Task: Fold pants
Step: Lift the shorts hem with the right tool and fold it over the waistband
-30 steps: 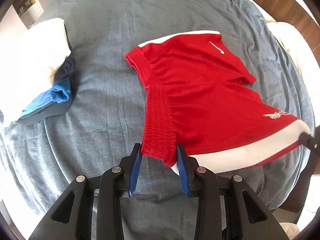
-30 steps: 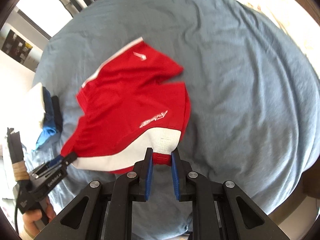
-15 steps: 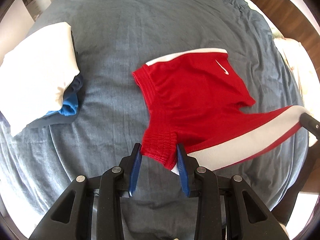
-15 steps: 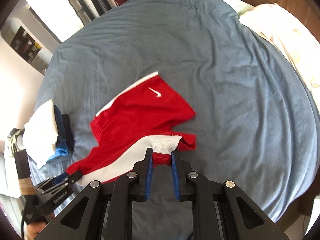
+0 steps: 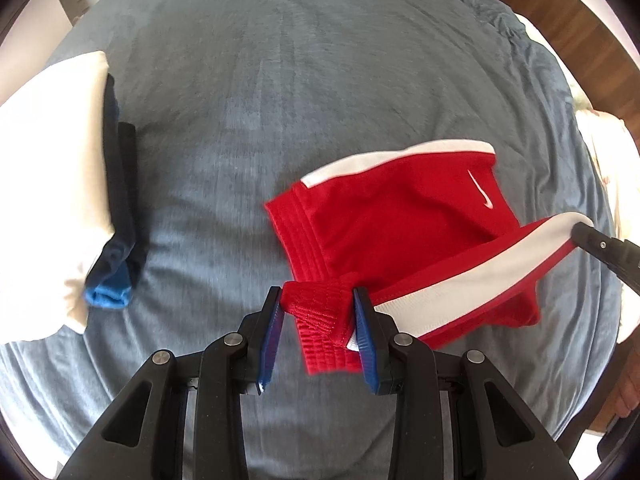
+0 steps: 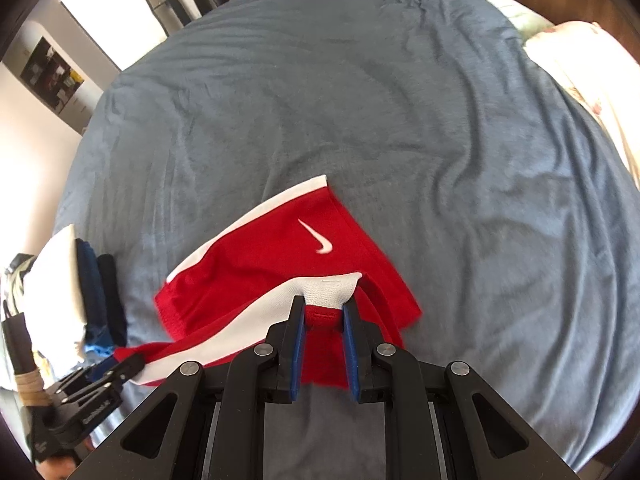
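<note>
Red shorts with white side stripes and a white swoosh lie half on the grey bed. My left gripper is shut on the red waistband corner. My right gripper is shut on the white hem corner of one leg. Both held corners are raised, and the near half of the shorts hangs folded over the far half. The right gripper shows at the right edge of the left wrist view. The left gripper shows at lower left in the right wrist view.
A stack of folded clothes, white on top with dark blue and light blue beneath, sits on the left of the grey bedspread. It also shows in the right wrist view. A cream pillow lies at the right edge.
Both grippers have lifted their corners and carried them away from me over the shorts. The near half now folds over the far half. The crest logo is hidden.
</note>
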Available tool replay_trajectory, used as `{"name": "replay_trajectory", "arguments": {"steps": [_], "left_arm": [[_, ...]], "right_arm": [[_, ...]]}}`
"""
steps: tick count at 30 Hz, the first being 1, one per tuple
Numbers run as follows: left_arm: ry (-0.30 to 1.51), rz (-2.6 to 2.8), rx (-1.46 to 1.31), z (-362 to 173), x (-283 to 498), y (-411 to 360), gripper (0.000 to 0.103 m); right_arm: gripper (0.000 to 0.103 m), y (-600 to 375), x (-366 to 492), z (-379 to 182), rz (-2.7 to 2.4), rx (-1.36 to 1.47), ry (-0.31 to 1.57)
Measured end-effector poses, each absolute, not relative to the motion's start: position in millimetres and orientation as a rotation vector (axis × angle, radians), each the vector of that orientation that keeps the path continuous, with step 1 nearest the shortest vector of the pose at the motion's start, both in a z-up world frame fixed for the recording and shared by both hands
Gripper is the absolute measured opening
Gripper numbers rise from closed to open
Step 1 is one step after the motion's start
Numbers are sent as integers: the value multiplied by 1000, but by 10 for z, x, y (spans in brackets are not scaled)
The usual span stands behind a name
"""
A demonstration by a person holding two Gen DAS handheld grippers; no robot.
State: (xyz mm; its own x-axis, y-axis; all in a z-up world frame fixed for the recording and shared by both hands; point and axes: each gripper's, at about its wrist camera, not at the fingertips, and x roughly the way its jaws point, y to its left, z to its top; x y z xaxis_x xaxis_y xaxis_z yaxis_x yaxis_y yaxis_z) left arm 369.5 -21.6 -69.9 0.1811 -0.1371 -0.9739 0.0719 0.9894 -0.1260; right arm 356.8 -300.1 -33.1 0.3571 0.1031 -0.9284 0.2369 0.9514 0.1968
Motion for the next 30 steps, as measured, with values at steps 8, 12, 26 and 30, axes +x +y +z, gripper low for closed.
{"name": "replay_trajectory", "arguments": {"steps": [8,12,26,30], "left_arm": [[1387,-143,-77,-908,3967,-194,35],[1371,-137,-84,-990,4101,-166,39],[1186,-343,236,-1025,4061,-313,71],[1235,-362,167,-1217,4155,-311,68]], "right_arm": [[18,-2996,3993,-627,-63,300,1205],[18,-2978,4209,-746,-53,290,1198],[18,-2949,4632,-1056,-85,223,1196],[18,-2954,4645,-1103,-88,232,1197]]}}
